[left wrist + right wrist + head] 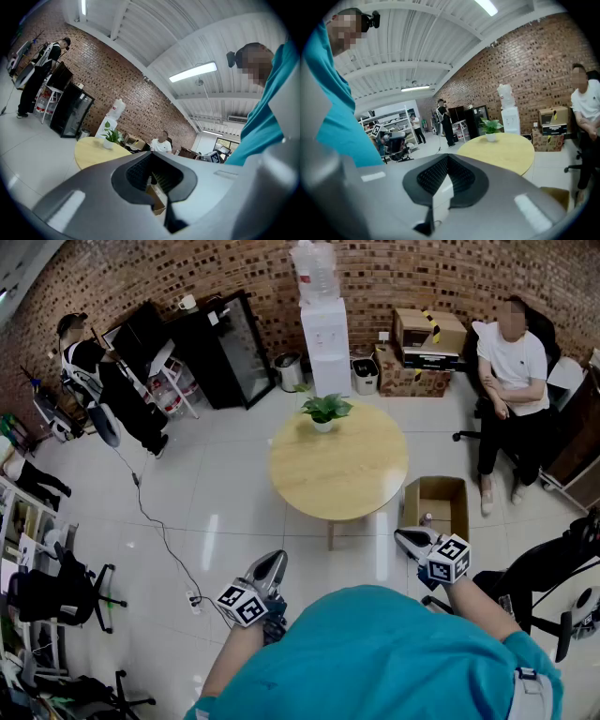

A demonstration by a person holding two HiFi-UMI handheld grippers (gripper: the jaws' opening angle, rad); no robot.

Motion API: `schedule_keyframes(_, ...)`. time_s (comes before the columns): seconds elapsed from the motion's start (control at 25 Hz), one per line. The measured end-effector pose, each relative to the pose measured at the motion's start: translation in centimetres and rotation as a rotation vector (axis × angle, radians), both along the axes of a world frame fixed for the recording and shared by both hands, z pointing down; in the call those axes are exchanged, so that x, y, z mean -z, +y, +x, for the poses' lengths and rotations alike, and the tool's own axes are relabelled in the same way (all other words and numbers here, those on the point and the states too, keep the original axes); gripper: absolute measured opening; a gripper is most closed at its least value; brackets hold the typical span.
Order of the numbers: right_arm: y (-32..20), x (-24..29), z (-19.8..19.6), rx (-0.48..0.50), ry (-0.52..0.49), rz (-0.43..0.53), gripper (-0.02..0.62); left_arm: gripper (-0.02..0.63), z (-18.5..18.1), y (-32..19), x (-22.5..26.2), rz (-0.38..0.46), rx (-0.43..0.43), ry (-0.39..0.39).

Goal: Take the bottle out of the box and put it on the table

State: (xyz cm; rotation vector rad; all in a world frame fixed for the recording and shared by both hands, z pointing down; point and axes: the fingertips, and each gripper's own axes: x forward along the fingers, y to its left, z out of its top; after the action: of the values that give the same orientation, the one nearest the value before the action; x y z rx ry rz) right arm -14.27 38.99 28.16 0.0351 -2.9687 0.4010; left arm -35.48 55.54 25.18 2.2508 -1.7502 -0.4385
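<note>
The round, pale wooden tabletop [361,474] stood on the white tiled floor ahead of the person, bare except at its far edge. To its right, on the floor and just beside the rim, sat the open brown cardboard box [455,498]. The right claw [405,538] hung low near the box's closer left corner, apart from it, with its jaws closed together and nothing between them (the right gripper view showed the ribbed pads meeting). The left claw [272,563] hung over the floor short of the tabletop, likewise closed and empty, pointing roughly level. A small green potted plant in a white pot [324,412] stood on the far edge of the tabletop. The small bottle with a pinkish top [427,519] stood upright inside the box, at its near end.
</note>
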Motion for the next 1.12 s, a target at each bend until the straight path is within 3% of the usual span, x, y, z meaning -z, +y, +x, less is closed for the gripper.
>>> schedule_keyframes(0.28,1.6,-0.4,-3.4,-0.047,0.017,-0.016,0.002,0.0,-3.8,2.4,-0.3,-0.003,-0.025,0.019)
schedule_keyframes(0.48,2.8,0.2,-7.8,-0.11,0.015,-0.033,0.002,0.0,-8.8,4.2,-0.8,-0.035,-0.067,0.038)
schedule_keyframes(0.72,2.9,1.5,-13.8,-0.145,0.037,-0.046,0.002,0.0,-15.6,3.0,-0.5,-0.068,-0.123,0.034)
schedule_keyframes(0.88,-0.8,1.3,-14.7,-0.145,0.056,-0.042,0.002,0.0,-17.0,-1.1,-0.2,-0.079,-0.114,0.058)
schedule_keyframes(1.12,-12.4,-1.5,-10.3,-0.088,0.024,-0.025,0.002,0.0,-12.0,-13.6,-1.9,-0.093,-0.063,-0.001)
